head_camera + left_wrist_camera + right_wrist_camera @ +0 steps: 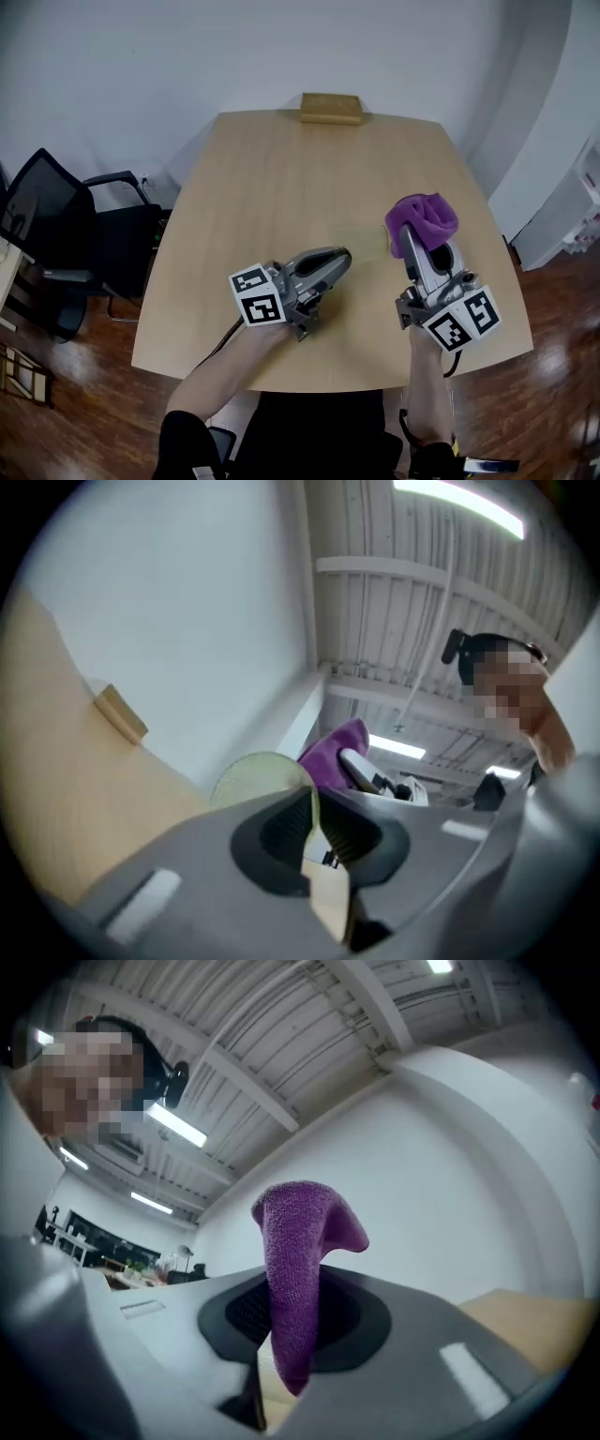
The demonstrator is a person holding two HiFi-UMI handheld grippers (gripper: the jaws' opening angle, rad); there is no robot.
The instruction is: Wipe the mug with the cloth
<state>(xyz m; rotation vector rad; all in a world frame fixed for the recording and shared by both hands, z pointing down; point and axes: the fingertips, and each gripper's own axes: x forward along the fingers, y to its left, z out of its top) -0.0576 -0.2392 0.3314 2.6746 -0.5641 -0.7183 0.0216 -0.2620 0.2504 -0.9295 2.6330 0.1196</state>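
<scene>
My left gripper (343, 255) is held over the table's near middle, shut on the thin wall of a pale yellow-green mug (364, 241). The mug is faint against the wood in the head view. In the left gripper view its rounded rim (255, 776) rises just above the jaws of the left gripper (315, 834). My right gripper (411, 242) points upward at the right and is shut on a purple cloth (426, 217). In the right gripper view the cloth (298, 1241) stands up out of the right gripper (289, 1340). The cloth (334, 756) hangs just beside the mug; whether they touch is unclear.
The light wooden table (281, 178) carries a small wooden block (330, 108) at its far edge. A black office chair (66, 239) stands at the left, and white furniture (572, 211) at the right. A wall lies behind the table.
</scene>
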